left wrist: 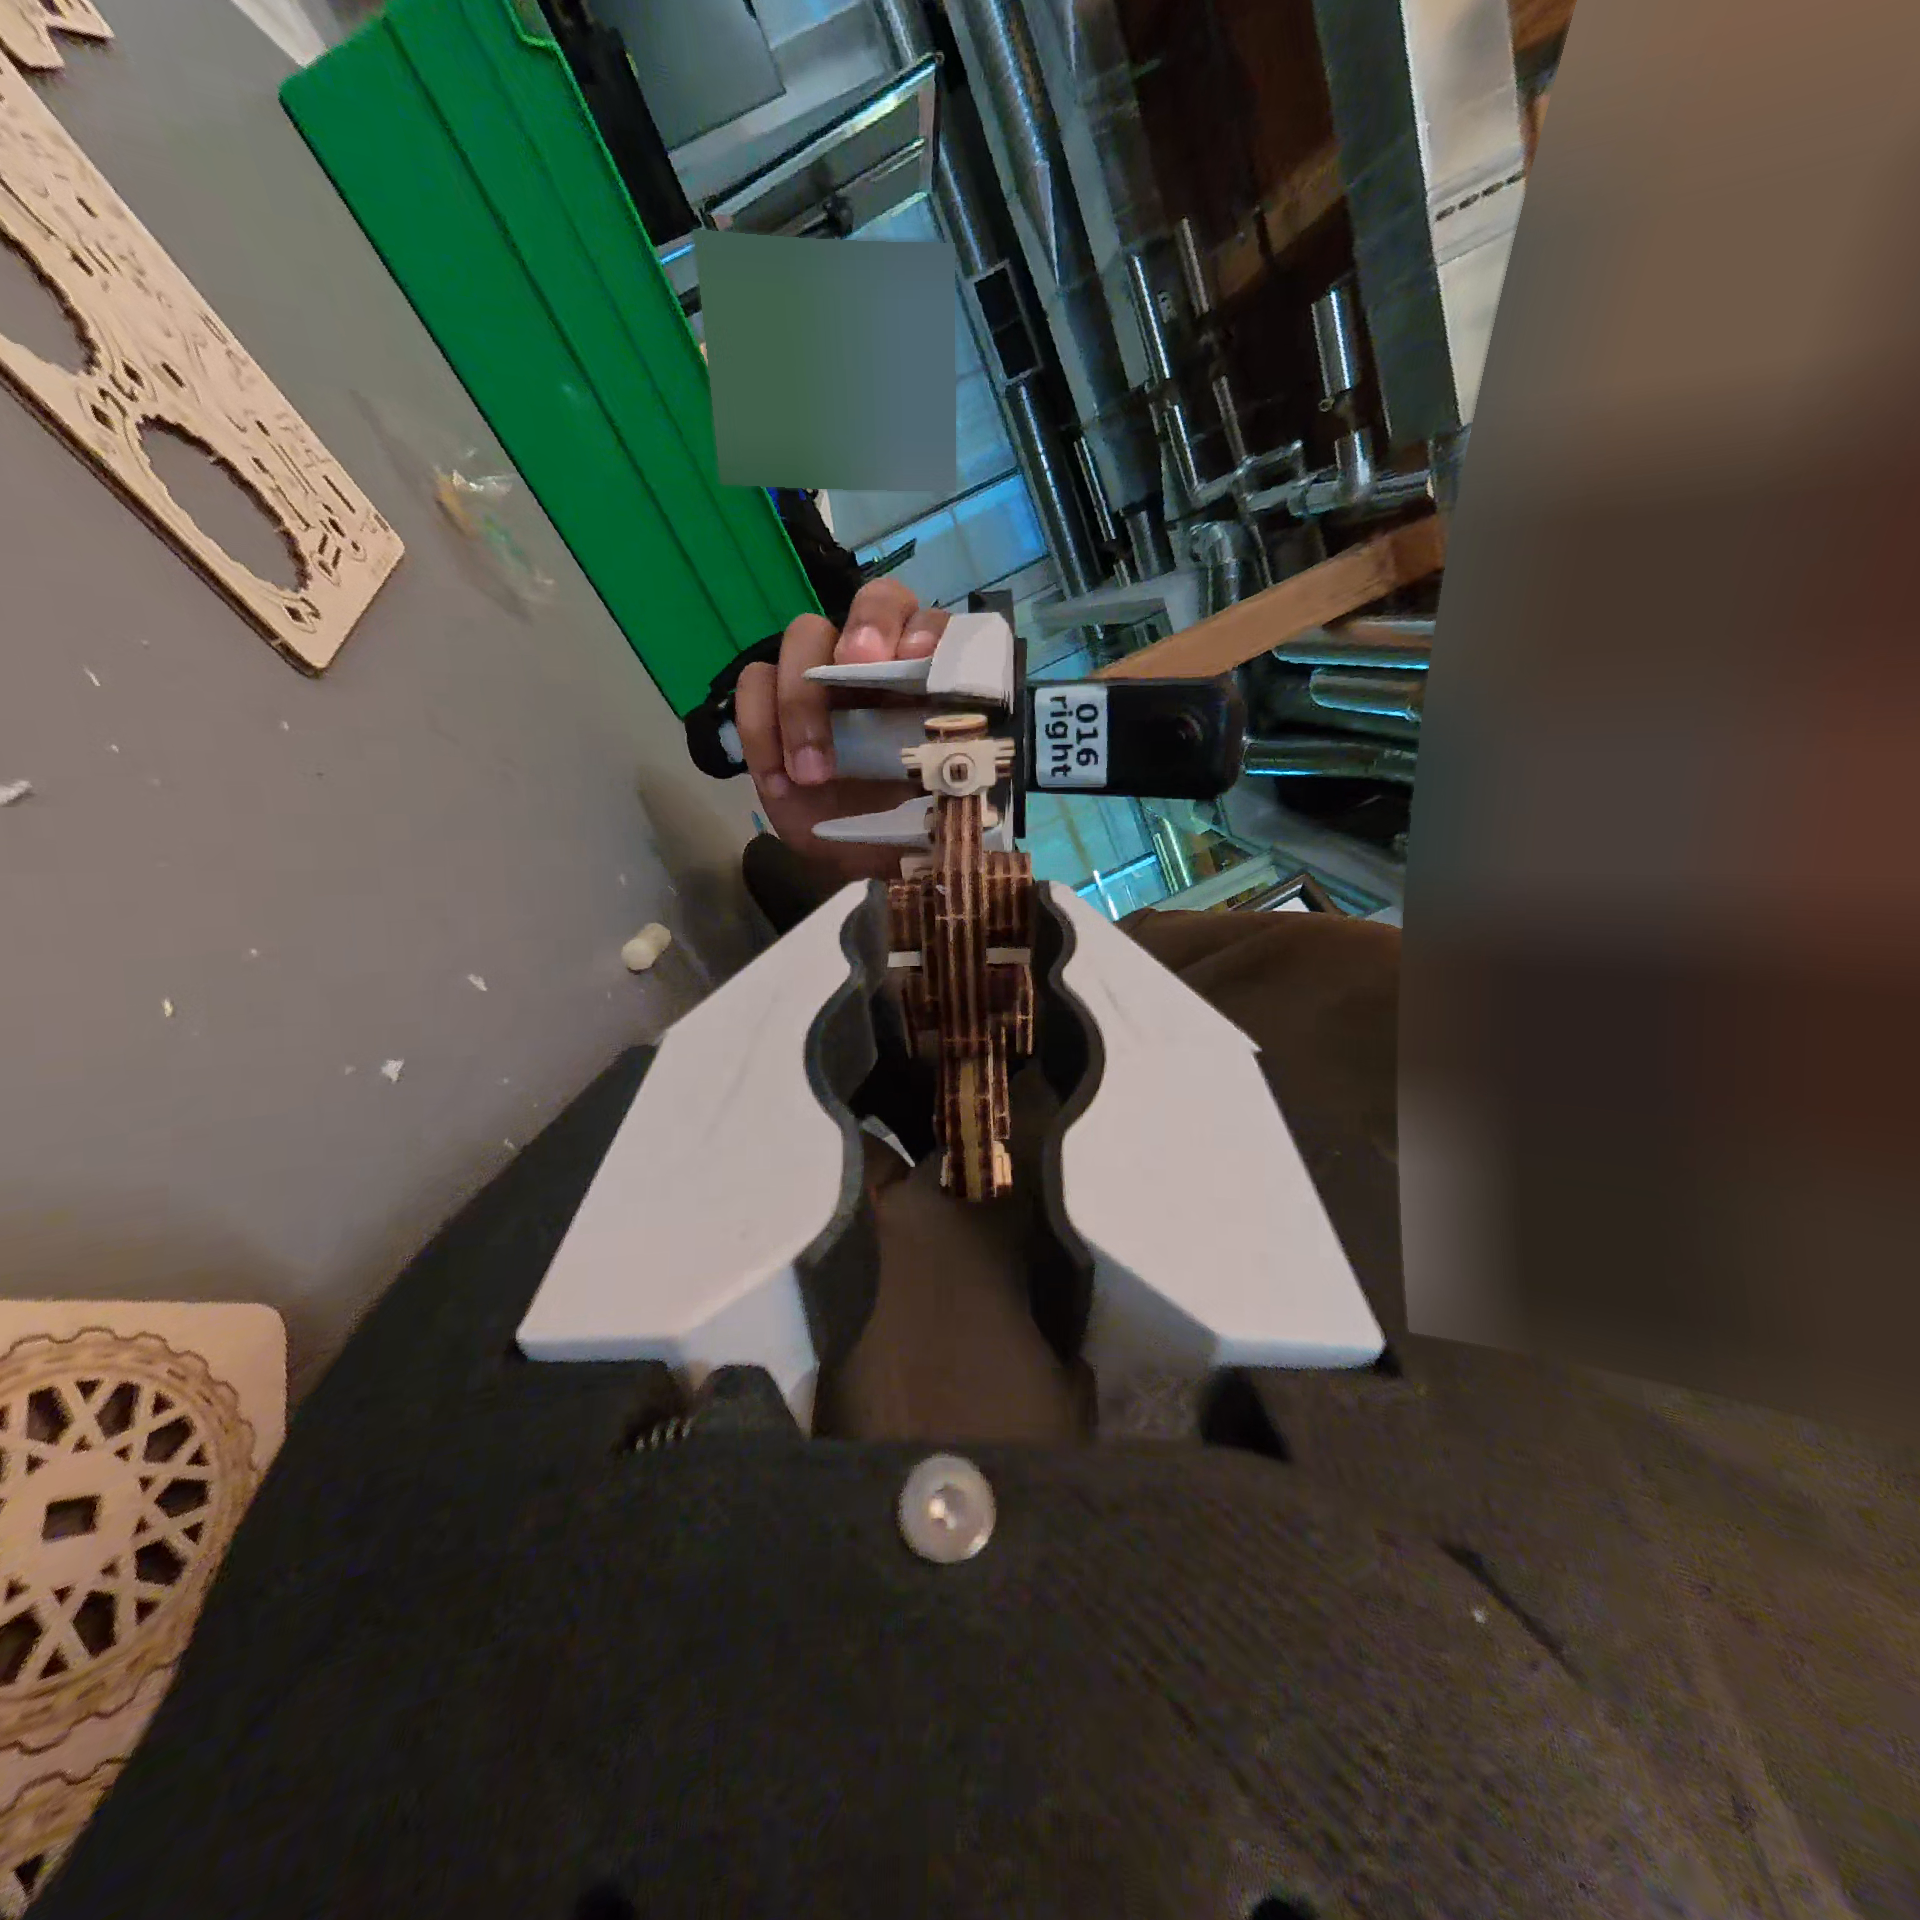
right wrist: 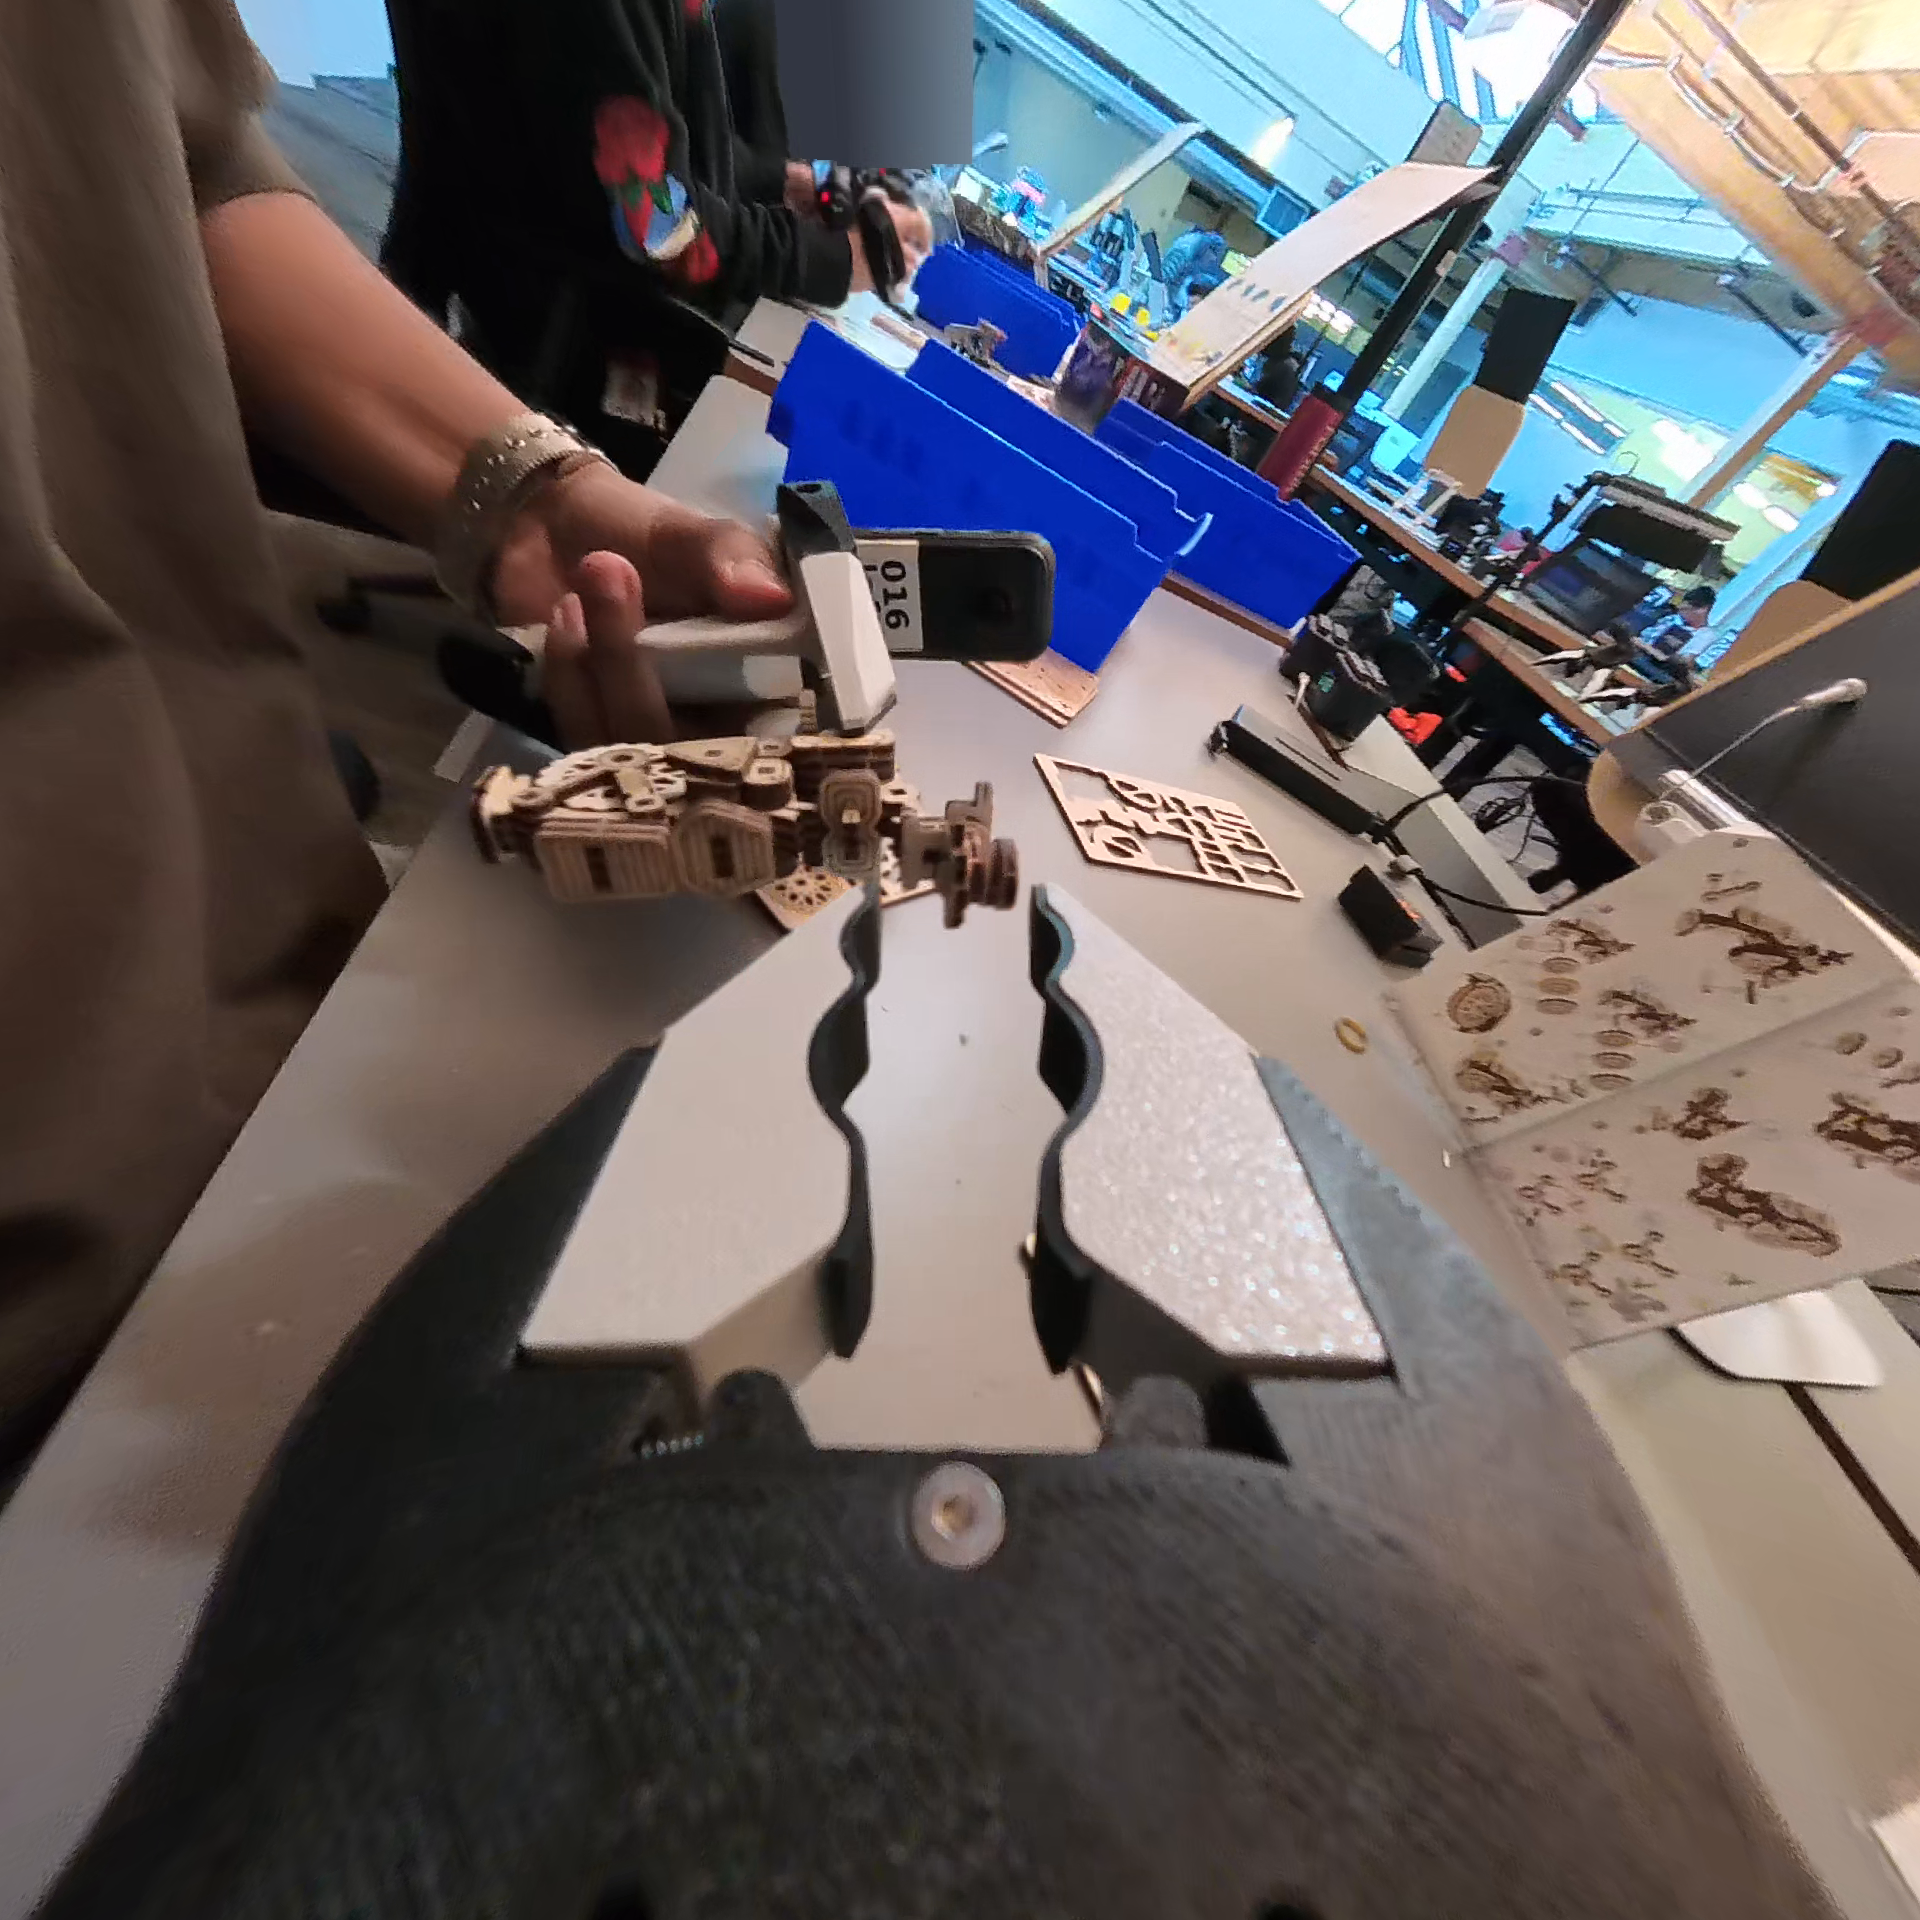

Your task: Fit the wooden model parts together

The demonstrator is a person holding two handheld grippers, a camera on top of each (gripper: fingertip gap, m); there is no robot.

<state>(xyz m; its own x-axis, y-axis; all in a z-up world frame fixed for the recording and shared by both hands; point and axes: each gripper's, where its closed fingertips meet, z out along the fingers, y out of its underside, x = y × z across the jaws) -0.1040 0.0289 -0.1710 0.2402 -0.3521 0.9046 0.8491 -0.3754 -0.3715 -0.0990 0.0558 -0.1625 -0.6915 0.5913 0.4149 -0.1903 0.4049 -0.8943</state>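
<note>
Left gripper [left wrist: 961, 935] clenched on the wooden model [right wrist: 727, 821], held above the grey table [right wrist: 1195, 914], right gripper [right wrist: 951, 925] released, fingertips just beside the model's end

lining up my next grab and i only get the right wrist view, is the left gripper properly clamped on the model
observer: Yes. In the left wrist view the model sits between the left gripper fingers, pressed from both sides.
operator: ok and whats on the end pointing at me
observer: A pale cross-shaped hub caps that end. Seen head-on from the left wrist view, it lies in front of the open right gripper.
</note>
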